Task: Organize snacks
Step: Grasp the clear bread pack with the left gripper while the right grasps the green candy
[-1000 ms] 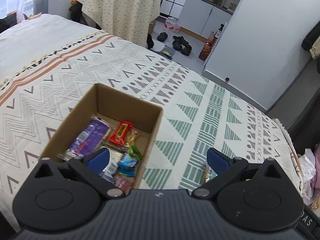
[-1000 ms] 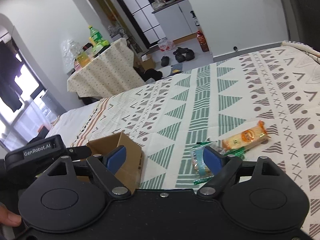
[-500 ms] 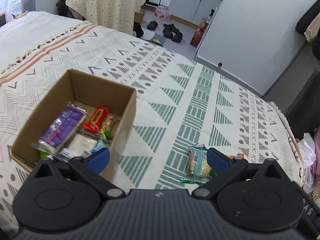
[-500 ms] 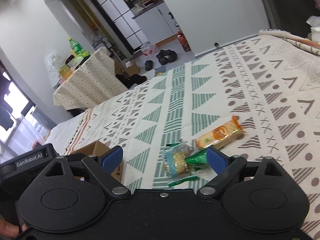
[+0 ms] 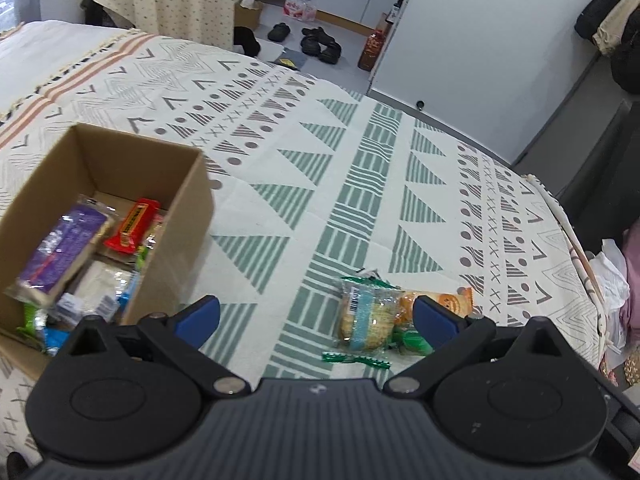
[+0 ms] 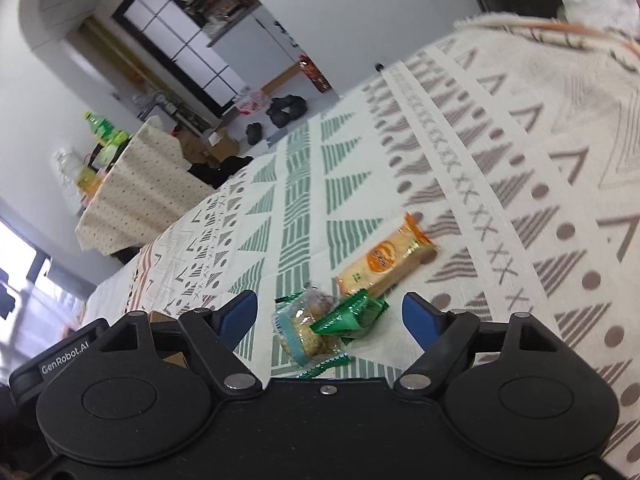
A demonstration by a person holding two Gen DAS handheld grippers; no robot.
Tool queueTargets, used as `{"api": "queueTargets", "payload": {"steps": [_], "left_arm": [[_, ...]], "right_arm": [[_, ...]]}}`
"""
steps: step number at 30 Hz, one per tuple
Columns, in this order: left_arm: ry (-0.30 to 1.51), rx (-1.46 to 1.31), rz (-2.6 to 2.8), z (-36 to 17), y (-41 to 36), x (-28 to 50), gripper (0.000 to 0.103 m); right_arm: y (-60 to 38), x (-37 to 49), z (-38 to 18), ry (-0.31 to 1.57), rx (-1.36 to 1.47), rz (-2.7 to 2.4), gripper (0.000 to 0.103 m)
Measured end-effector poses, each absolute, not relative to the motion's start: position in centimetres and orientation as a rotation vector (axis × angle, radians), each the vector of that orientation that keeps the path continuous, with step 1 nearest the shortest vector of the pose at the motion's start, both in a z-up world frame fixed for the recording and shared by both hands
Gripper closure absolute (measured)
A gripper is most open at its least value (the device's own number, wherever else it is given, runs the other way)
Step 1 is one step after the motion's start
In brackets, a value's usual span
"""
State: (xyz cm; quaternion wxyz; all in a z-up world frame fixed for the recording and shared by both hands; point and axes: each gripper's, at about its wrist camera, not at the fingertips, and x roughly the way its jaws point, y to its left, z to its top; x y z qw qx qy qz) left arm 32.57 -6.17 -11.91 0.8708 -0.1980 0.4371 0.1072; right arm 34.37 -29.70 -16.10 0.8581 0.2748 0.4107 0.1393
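Observation:
A cardboard box [image 5: 188,216] sits on the patterned bedspread [image 5: 360,184] at left, holding several snacks, among them a purple pack [image 5: 60,252] and a red bar [image 5: 134,226]. Loose snacks lie right of it: a clear cracker pack [image 5: 366,312], an orange pack [image 5: 452,302], a green pack [image 5: 412,342] and a green strip [image 5: 356,358]. My left gripper [image 5: 316,316] is open above the bed, empty. My right gripper [image 6: 330,316] is open, empty, with the cracker pack [image 6: 304,332] and green pack [image 6: 352,314] between its fingers and the orange pack [image 6: 386,260] just beyond.
The bed edge runs along the right [image 5: 568,232]. Beyond the bed stand a cloth-covered table [image 6: 140,192], shoes on the floor [image 5: 320,42], a bottle [image 5: 370,48] and white cabinets. The left gripper's body [image 6: 64,360] shows at the lower left of the right wrist view.
My left gripper has swung right, away from the box toward the loose snacks. My right gripper has moved forward and down onto the snack pile.

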Motion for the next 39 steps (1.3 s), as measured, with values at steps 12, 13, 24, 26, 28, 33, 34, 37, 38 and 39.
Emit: {"api": "queueTargets", "payload": {"steps": [12, 13, 24, 26, 28, 33, 34, 37, 38, 39], "left_arm": [[0.971, -0.459, 0.144, -15.8, -7.6, 35.7, 0.013], [0.978, -0.464, 0.142, -16.1, -7.7, 36.0, 0.015], [1.029, -0.500, 0.122, -19.2, -8.3, 38.8, 0.028], [1.044, -0.511, 0.119, -19.8, -8.5, 39.1, 0.033], [1.050, -0.524, 0.117, -20.3, -8.6, 39.3, 0.036], [1.059, -0.525, 0.113, -20.6, -8.8, 39.5, 0.051], [1.059, -0.513, 0.120, -20.6, -8.8, 39.6, 0.055], [1.061, -0.519, 0.125, -20.6, -8.5, 39.4, 0.056], [1.060, -0.515, 0.130, -20.5, -8.4, 39.3, 0.056], [1.059, -0.514, 0.137, -20.4, -8.3, 39.2, 0.056]], "right_arm": [[-29.3, 35.8, -19.2, 0.955, 0.631, 0.272, 0.044], [-29.2, 36.0, -19.4, 0.961, 0.632, 0.273, 0.046], [-28.5, 37.8, -21.9, 1.022, 0.651, 0.276, 0.055], [-28.4, 38.0, -22.2, 1.026, 0.656, 0.283, 0.064], [-28.3, 38.3, -22.5, 1.033, 0.667, 0.294, 0.073], [-28.0, 38.5, -22.7, 1.034, 0.664, 0.331, 0.084], [-27.9, 38.5, -22.7, 1.035, 0.659, 0.332, 0.085], [-27.9, 38.5, -22.6, 1.032, 0.652, 0.327, 0.085], [-27.9, 38.4, -22.5, 1.027, 0.644, 0.327, 0.084], [-27.8, 38.4, -22.3, 1.023, 0.631, 0.325, 0.082]]}}
